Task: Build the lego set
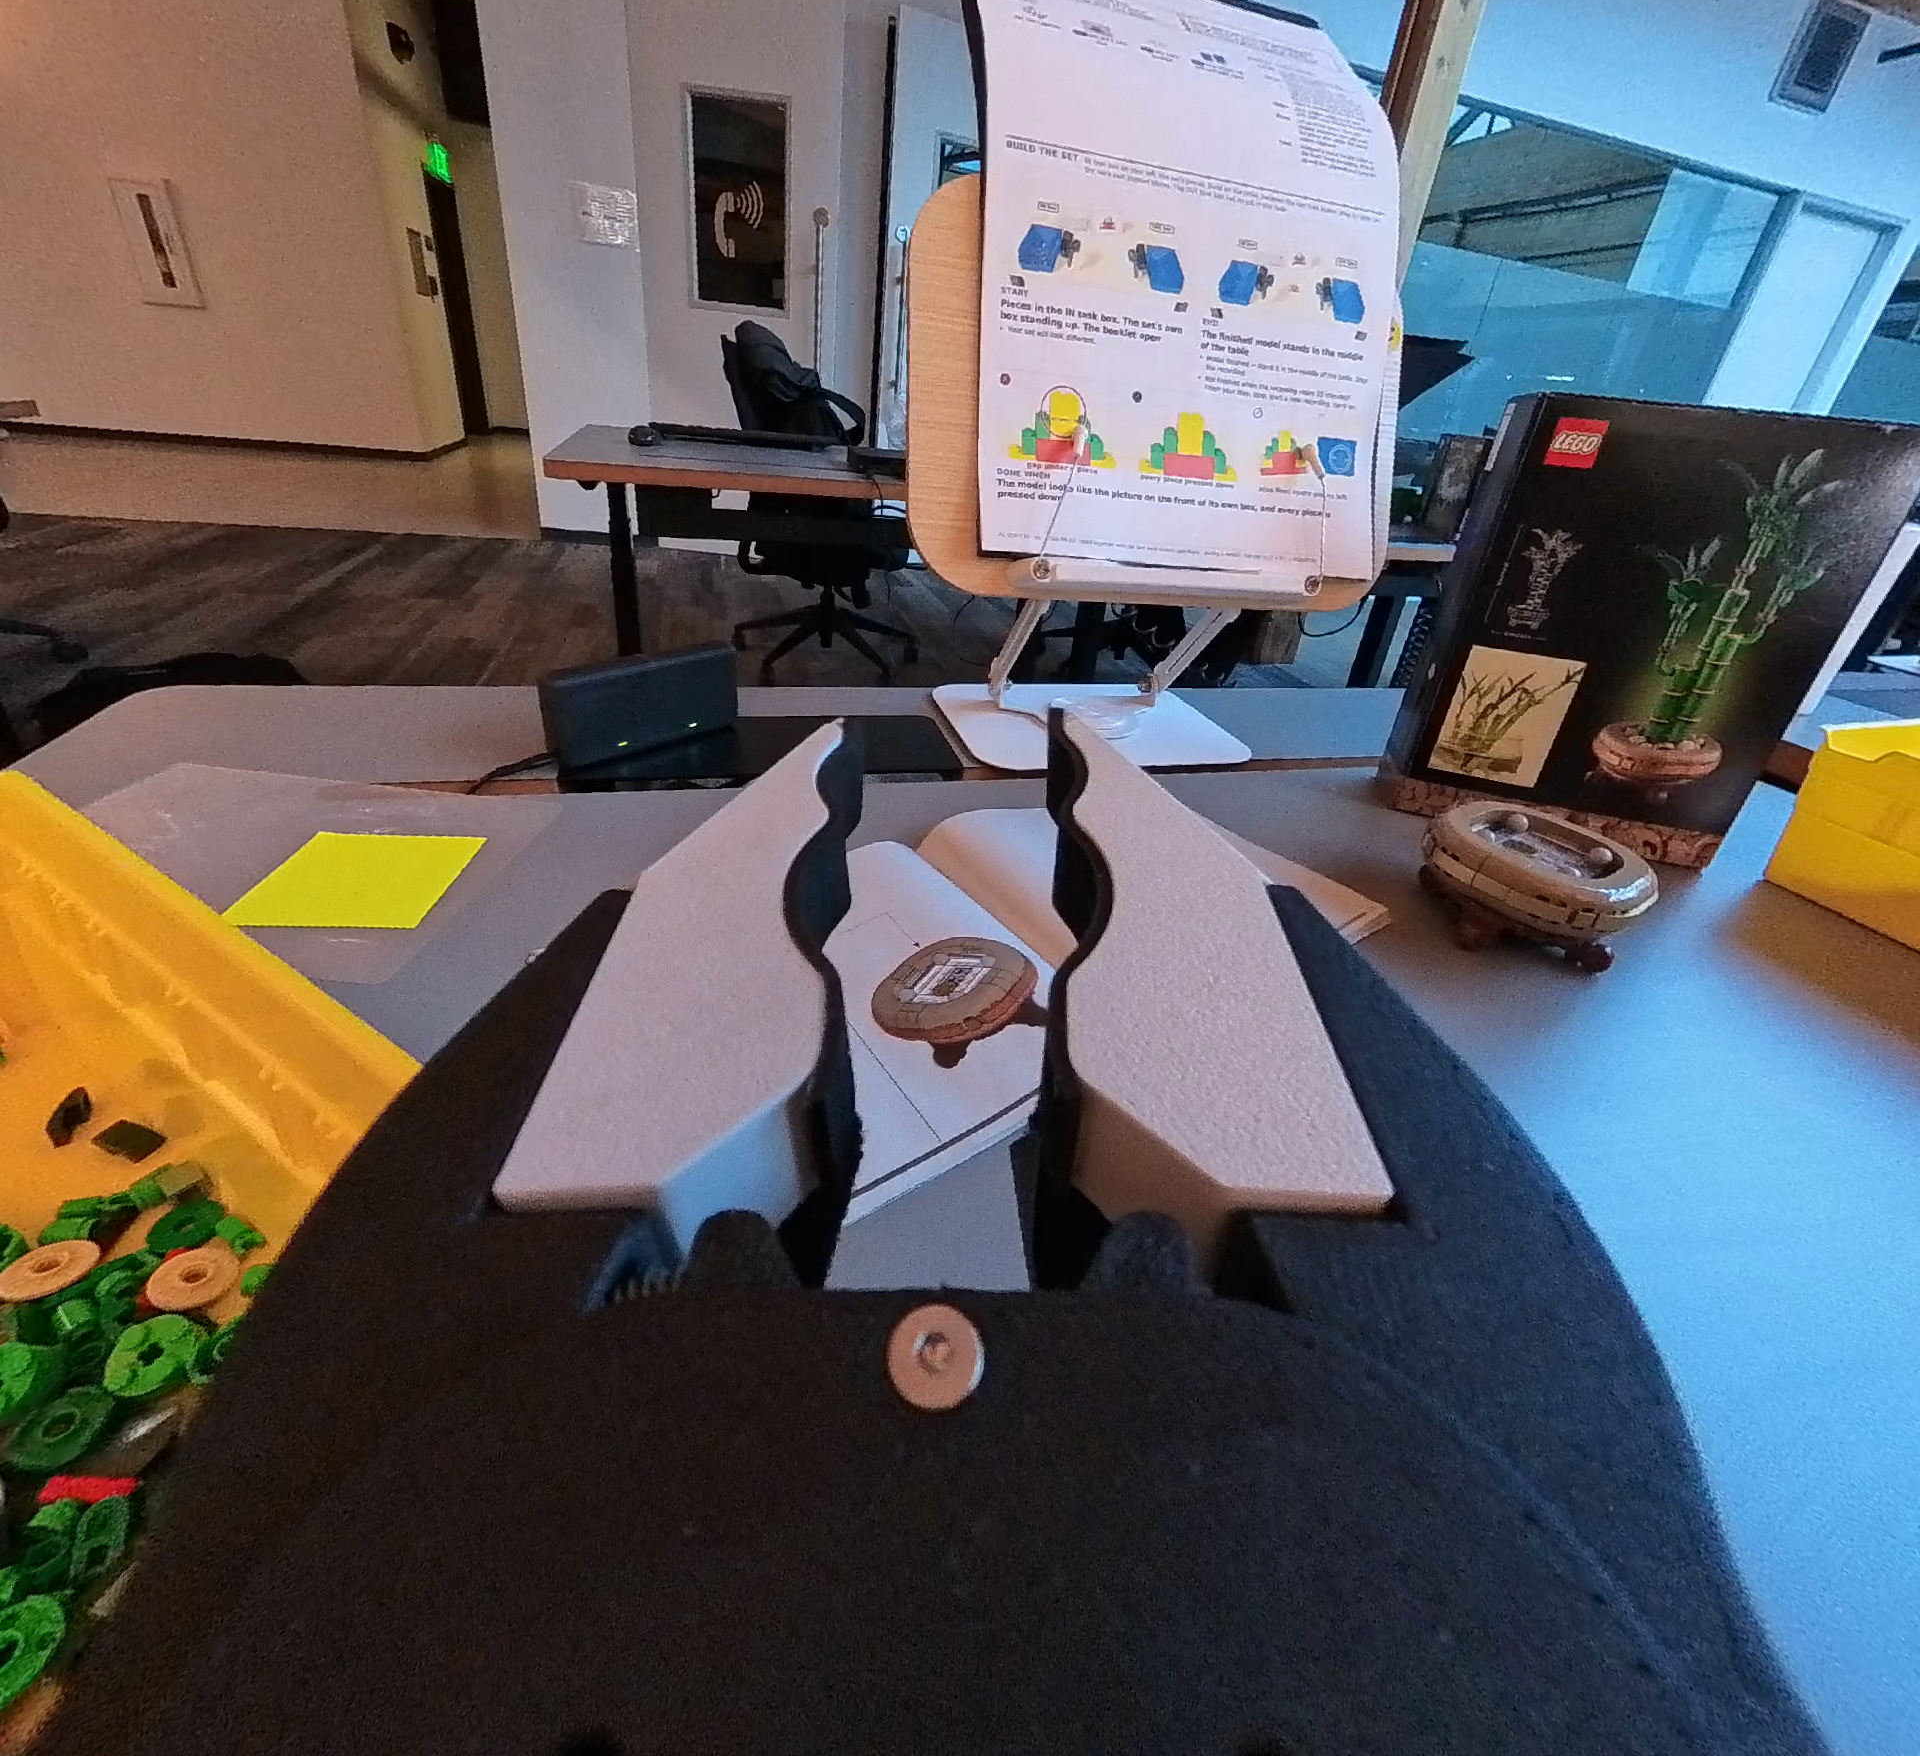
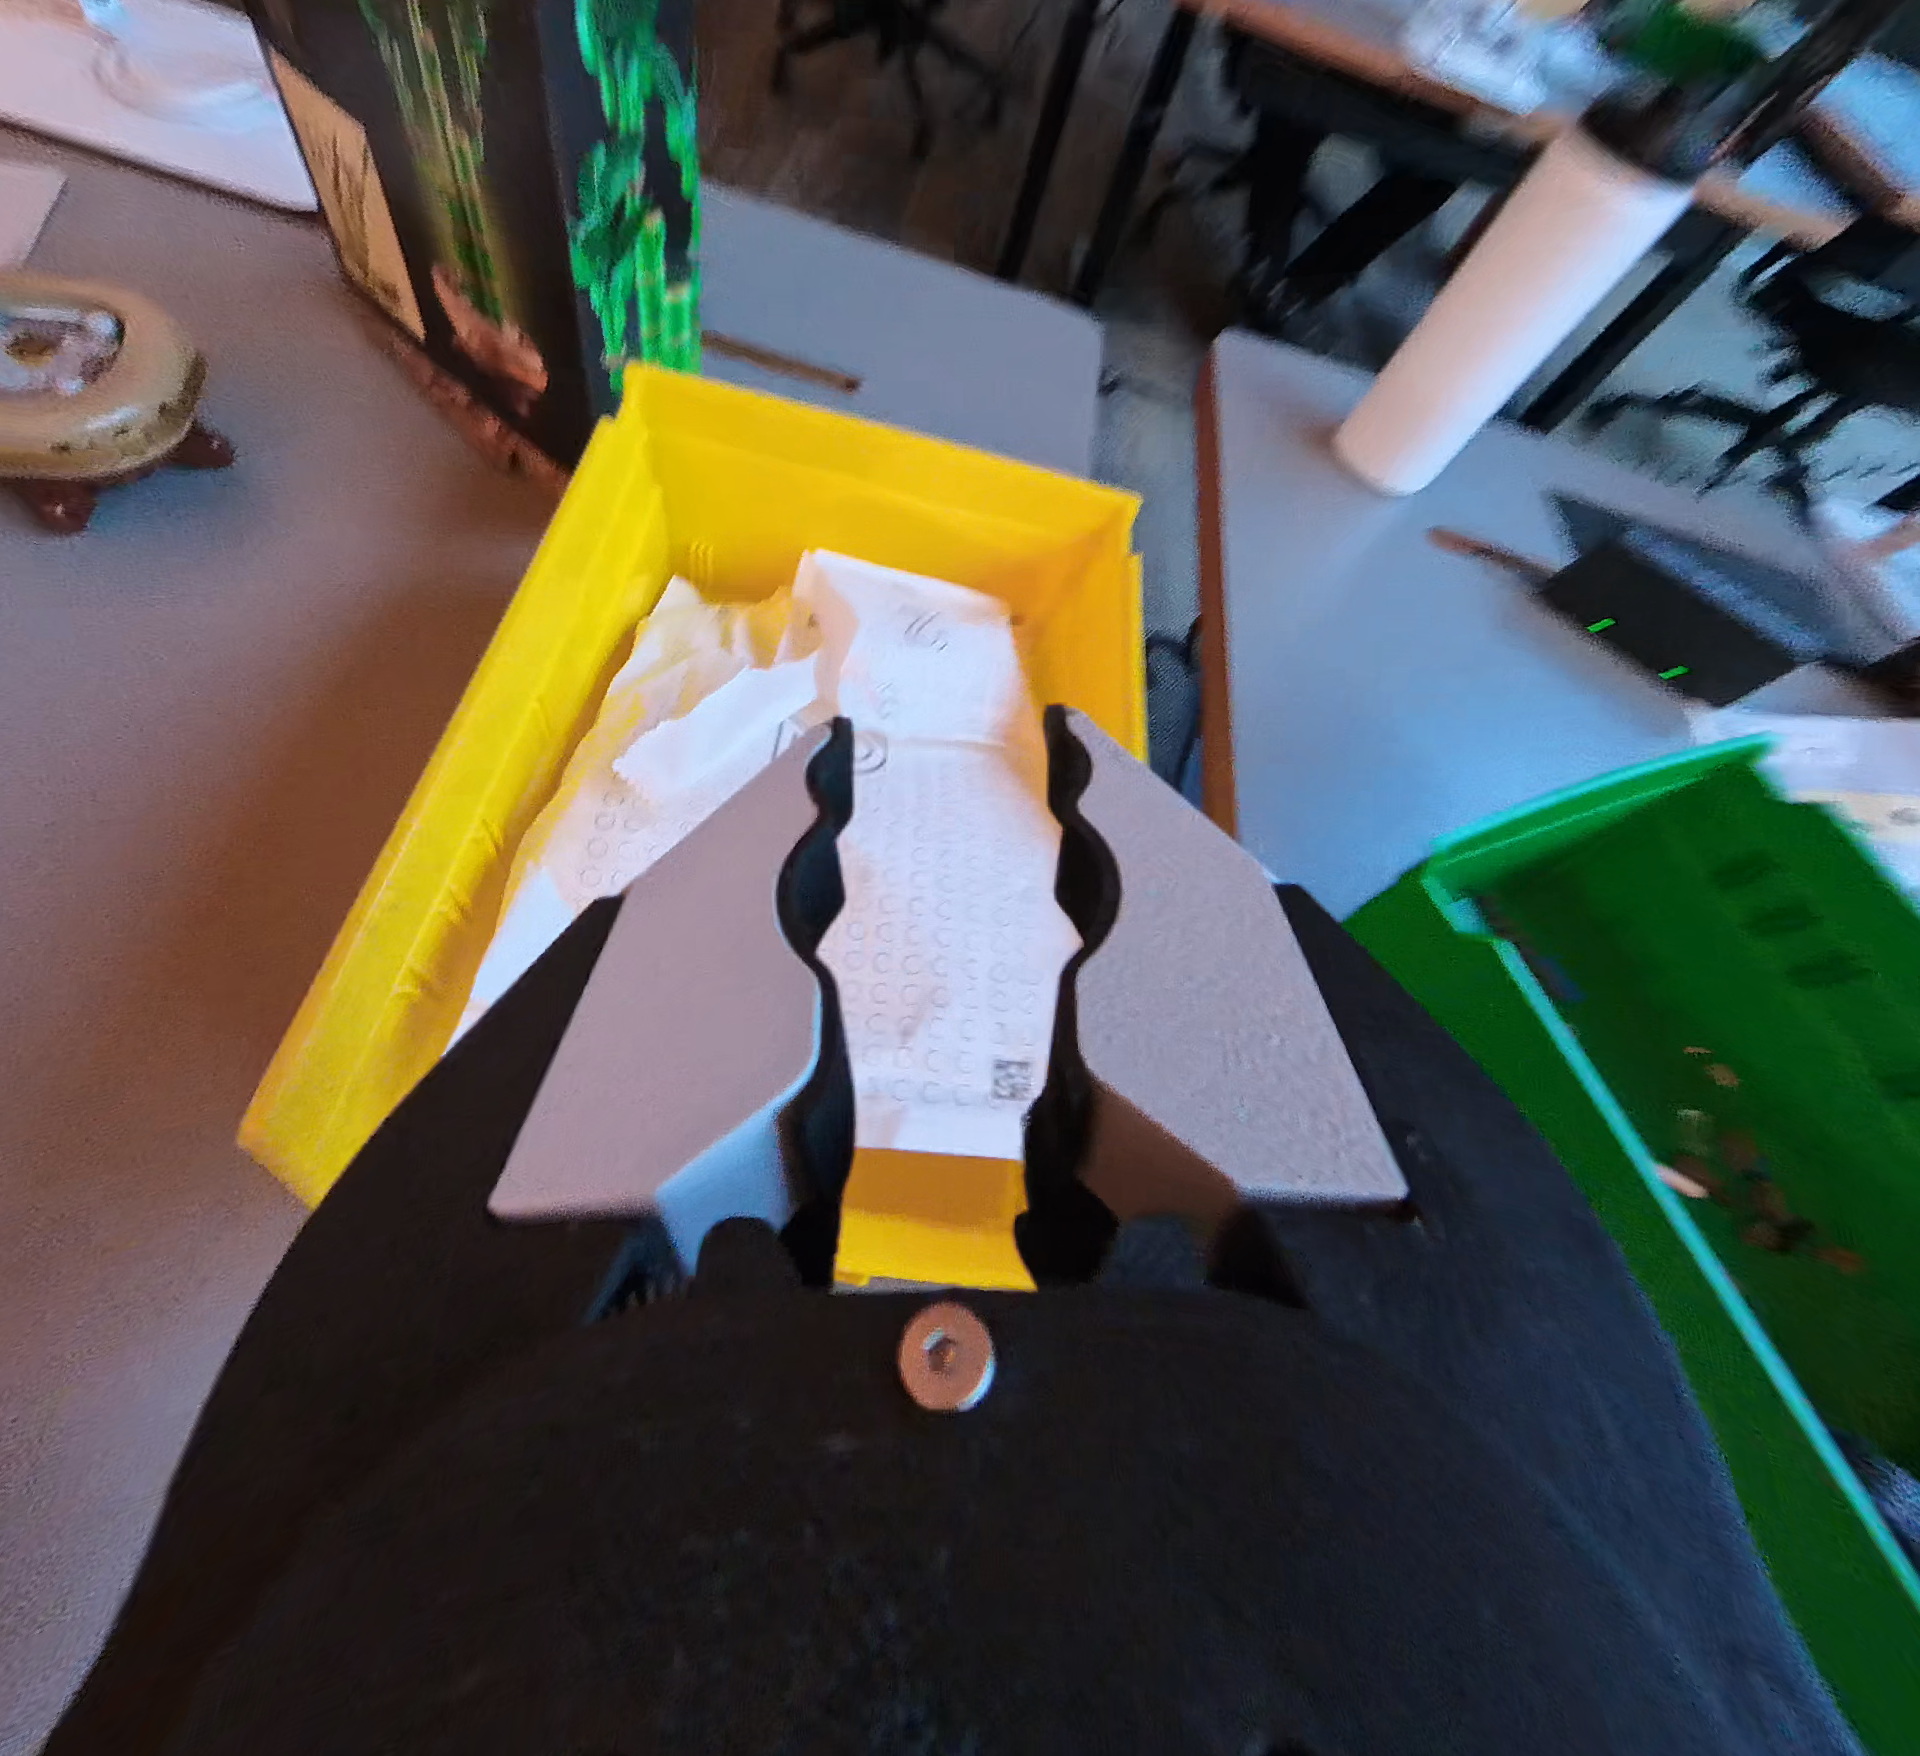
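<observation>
A tan oval lego pot base (image 1: 1536, 865) on dark red feet stands on the grey table (image 1: 1714, 1135), right of the open booklet (image 1: 935, 989). It also shows at the left edge of the right wrist view (image 2: 83, 387). My left gripper (image 1: 951, 740) is open and empty, held above the booklet. A yellow bin (image 1: 156, 989) at the left holds several green and tan lego pieces (image 1: 94, 1343). My right gripper (image 2: 948, 730) is open and empty above a second yellow bin (image 2: 727, 480) that holds white paper bags (image 2: 925, 833). The view is blurred.
The black lego set box (image 1: 1652, 626) with a bamboo picture stands at the back right. An instruction sheet on a wooden stand (image 1: 1164, 272) is behind the booklet. A yellow square (image 1: 358, 878) lies on the table. A green bin (image 2: 1714, 1083) is right of the paper-bag bin. Left tips to right tips: about 70 cm.
</observation>
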Tool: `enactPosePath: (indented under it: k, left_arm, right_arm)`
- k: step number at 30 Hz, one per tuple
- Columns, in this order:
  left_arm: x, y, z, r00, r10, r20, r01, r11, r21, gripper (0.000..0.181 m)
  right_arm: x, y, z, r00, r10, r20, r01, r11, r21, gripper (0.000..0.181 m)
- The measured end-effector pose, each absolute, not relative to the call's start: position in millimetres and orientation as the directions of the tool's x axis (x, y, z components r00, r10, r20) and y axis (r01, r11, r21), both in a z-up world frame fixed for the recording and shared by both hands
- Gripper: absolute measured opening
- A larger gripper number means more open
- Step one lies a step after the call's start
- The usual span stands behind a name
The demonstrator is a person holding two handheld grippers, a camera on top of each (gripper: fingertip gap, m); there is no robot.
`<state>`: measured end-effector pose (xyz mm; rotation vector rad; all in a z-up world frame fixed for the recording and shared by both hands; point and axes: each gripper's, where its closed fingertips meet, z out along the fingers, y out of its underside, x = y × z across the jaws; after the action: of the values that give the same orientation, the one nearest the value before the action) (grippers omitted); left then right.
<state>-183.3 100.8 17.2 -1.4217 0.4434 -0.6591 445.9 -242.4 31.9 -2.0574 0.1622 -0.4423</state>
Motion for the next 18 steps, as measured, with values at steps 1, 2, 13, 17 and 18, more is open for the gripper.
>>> enactPosePath:
  k: [1,2,13,17,18]
  left_arm:
    - [-184.0,101.7,16.3,0.749,-0.654,0.107,0.155,0.016,-0.988,0.034]
    - [-184.1,102.9,14.6,0.748,-0.654,0.114,0.157,0.007,-0.988,0.034]
    - [-181.0,104.2,10.5,0.738,-0.663,0.129,0.151,-0.024,-0.988,0.034]
    - [-179.5,101.9,12.4,0.730,-0.671,0.132,0.156,-0.024,-0.987,0.033]
    - [-178.6,102.1,11.3,0.730,-0.671,0.129,0.150,-0.027,-0.988,0.033]
  right_arm:
    - [447.6,-235.7,19.1,0.937,-0.276,0.216,0.039,-0.532,-0.846,0.038]
    - [448.6,-230.1,8.1,0.943,-0.263,0.202,0.025,-0.553,-0.833,0.040]
    - [441.6,-271.6,-50.7,0.900,-0.373,0.225,-0.103,-0.683,-0.723,0.053]
    - [435.1,-308.4,-51.5,0.816,-0.552,-0.171,-0.436,-0.392,-0.810,0.049]
    - [435.0,-312.5,-49.2,0.785,-0.553,-0.280,-0.501,-0.299,-0.812,0.048]
